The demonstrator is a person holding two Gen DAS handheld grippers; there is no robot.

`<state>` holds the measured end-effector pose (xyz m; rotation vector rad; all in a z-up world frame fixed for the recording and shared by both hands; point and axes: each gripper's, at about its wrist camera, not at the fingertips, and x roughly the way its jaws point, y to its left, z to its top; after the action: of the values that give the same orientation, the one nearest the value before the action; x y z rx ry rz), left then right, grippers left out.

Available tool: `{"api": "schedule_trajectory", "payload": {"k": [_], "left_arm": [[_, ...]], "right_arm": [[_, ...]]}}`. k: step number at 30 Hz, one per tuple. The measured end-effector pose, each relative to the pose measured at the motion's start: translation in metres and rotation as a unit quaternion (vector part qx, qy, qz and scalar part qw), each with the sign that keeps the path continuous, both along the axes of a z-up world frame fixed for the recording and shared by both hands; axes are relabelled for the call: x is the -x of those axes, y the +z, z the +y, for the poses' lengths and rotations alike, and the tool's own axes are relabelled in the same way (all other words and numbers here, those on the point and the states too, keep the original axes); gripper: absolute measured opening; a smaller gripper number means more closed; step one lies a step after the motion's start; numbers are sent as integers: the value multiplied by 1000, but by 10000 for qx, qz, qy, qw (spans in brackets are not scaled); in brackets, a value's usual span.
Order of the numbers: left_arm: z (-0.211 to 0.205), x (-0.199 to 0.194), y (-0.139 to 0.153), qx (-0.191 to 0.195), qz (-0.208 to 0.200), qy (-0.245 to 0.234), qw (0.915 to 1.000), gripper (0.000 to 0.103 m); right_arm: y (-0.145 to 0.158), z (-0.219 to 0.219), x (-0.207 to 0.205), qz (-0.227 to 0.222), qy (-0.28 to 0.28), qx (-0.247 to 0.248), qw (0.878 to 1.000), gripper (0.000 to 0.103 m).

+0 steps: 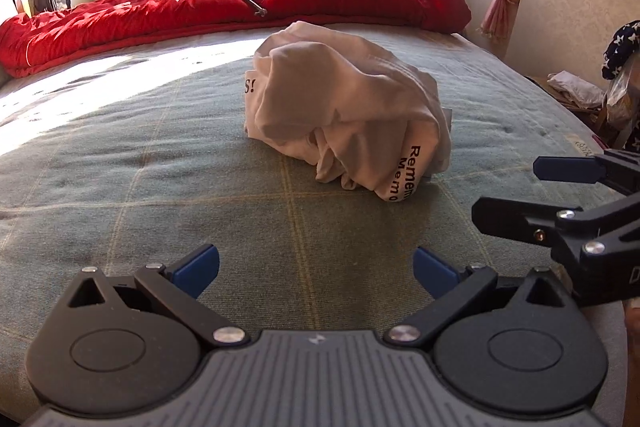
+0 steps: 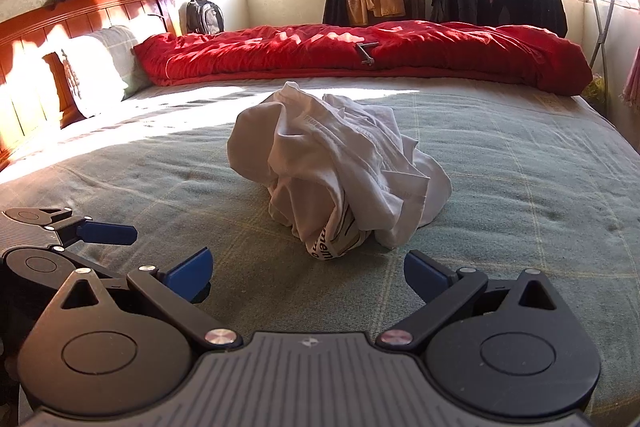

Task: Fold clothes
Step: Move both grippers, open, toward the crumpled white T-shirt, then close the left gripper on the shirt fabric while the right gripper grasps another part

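Sunlight is pouring across the grey-green checked bedspread (image 1: 160,187), and right in the middle of it the crumpled white cotton T-shirt with dark printed lettering (image 1: 344,115) is sitting in a loose heap, nothing like folded. It is bunching up on itself, hems and a sleeve tucking under, a scrap of the print curling round the near edge, so no clean seam is offering itself for a pinch.

Both tools are hanging low over the near side of the bed, short of the heap and apart from it. Left gripper (image 1: 316,273) is pointing straight at the shirt, its blue-tipped fingers spread wide with nothing between them. Right gripper (image 2: 308,273) is doing the same from a little further right, fingers likewise parted and empty; from the left camera it is showing at the edge as a black linkage, just beside its partner.

Why side by side? By my reading, a bundle like this wants two pinch points at once, so it can be lifted and shaken flat on the open bedspread.

Rolled red quilt (image 2: 360,55) is lying along the far side, well clear of the working space.
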<state>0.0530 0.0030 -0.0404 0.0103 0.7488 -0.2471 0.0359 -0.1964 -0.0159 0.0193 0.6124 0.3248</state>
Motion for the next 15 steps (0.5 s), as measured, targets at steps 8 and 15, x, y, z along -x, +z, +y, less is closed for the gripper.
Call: {"api": "schedule_trajectory", "payload": {"k": [8,15], "left_arm": [[-2,-10,-11,-243,-9,21,9997,102],[11,-29,-15,272,-42,99,9996,101]], "right_arm": [[-15,-10,-18,117,-108,-3,9999,103],[-26,-15,-33,115,-137,77,9998,103]]}}
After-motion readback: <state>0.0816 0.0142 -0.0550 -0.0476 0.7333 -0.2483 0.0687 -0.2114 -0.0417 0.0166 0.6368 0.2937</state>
